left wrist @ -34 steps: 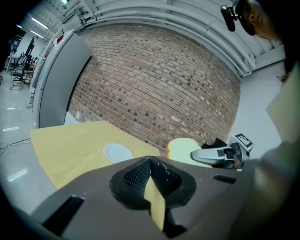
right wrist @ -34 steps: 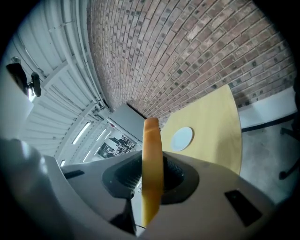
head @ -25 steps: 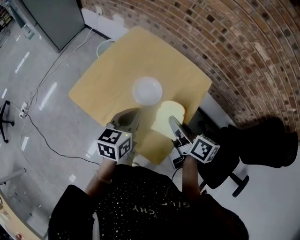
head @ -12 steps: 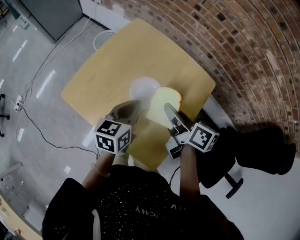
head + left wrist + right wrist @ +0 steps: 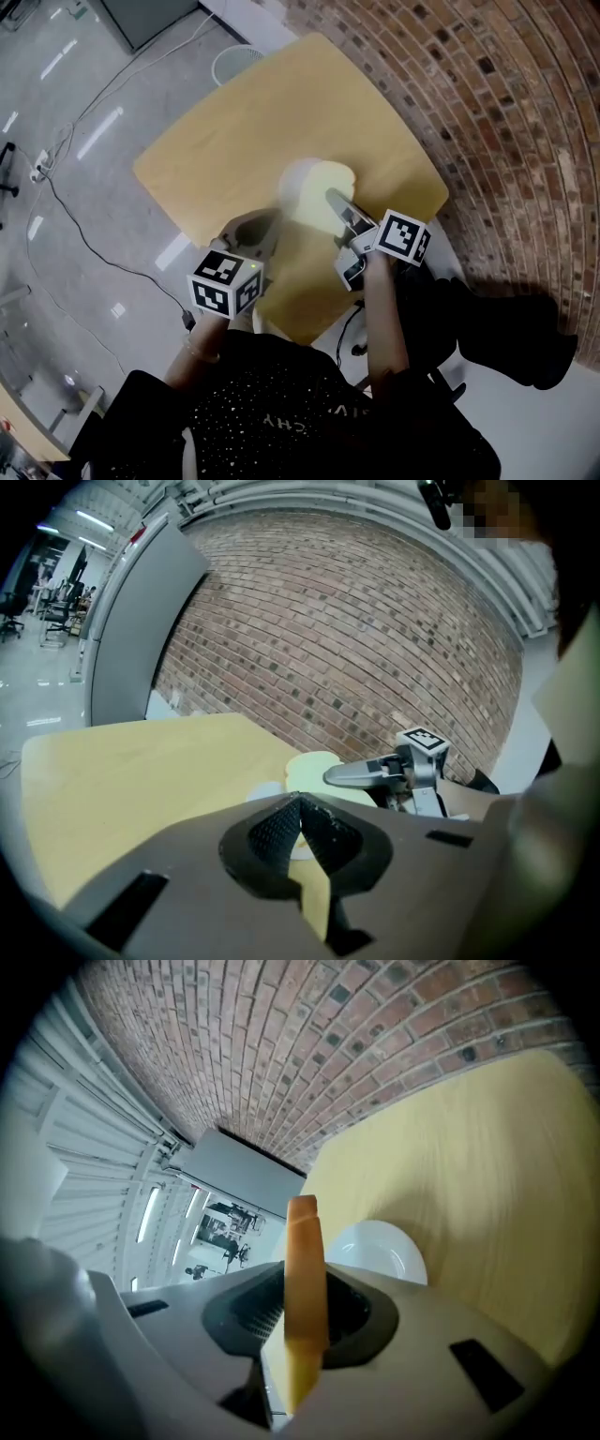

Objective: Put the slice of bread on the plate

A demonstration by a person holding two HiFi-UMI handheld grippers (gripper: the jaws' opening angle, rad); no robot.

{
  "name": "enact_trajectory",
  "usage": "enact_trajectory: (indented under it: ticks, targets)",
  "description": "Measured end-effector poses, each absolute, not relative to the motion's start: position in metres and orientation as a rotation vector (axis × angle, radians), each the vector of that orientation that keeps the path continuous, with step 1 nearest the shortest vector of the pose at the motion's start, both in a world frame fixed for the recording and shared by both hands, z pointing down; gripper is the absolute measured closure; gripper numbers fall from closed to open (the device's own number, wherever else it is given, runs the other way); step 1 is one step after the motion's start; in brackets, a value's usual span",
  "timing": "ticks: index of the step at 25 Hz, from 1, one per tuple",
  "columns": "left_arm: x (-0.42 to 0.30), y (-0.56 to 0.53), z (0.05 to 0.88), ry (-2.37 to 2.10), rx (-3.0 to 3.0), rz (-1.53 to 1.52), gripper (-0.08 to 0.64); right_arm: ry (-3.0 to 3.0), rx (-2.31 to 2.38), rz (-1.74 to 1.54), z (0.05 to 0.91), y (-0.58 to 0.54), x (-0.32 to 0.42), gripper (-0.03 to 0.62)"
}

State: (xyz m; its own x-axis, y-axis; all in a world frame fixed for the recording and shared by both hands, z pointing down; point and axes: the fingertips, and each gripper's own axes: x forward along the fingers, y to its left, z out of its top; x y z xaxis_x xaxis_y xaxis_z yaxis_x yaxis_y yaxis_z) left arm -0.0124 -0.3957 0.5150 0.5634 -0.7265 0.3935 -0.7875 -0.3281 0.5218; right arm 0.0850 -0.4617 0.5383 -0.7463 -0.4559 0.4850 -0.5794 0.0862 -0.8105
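A pale slice of bread (image 5: 322,192) is held over the white plate (image 5: 295,173) on the yellow table (image 5: 234,131), covering most of it. My right gripper (image 5: 331,197) is shut on the slice's near edge. In the right gripper view the bread (image 5: 302,1241) stands edge-on between the jaws, with the plate (image 5: 380,1251) just beyond. My left gripper (image 5: 267,220) hovers left of the plate, shut with nothing in it. The left gripper view shows its pads (image 5: 281,827) meeting, and past them the bread (image 5: 314,764) and the right gripper (image 5: 330,776).
A brick wall (image 5: 487,103) runs along the table's far right side. A black office chair (image 5: 511,328) stands by the near right corner. A cable (image 5: 84,234) trails over the grey floor at left, and a round white bin (image 5: 234,61) sits beyond the table.
My right gripper has carried the bread forward and down until it overlaps the plate. My left gripper has shifted slightly forward and lower.
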Motion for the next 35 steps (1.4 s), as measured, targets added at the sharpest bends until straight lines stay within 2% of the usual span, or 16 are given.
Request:
enact_trajectory:
  ticks: [6,16,19,25,30,35]
  targets:
    - [-0.026,-0.397,0.523,-1.23,2.061,0.085,0.549,-2.132,0.971,1.781,0.565,-0.474,0.06,0.499]
    - [-0.042,-0.402,0.529,-1.25,2.018,0.047,0.549,-2.0,1.039,1.652,0.588,-0.477,0.053,0.491]
    - [-0.043,-0.403,0.529,-1.249,2.019,0.041,0.549,-2.0,1.101,1.529,0.59,-0.481,0.056,0.464]
    - [-0.042,-0.4,0.528,-1.239,2.025,0.043,0.549,-1.938,1.238,1.117,0.598,-0.486,0.076,0.346]
    - [-0.039,-0.399,0.525,-1.23,2.038,0.055,0.549,-1.899,1.382,0.91,0.59,-0.49,0.096,0.324]
    - [-0.031,-0.402,0.51,-1.234,2.073,0.064,0.549,-2.069,1.537,0.916,0.546,-0.475,0.111,0.325]
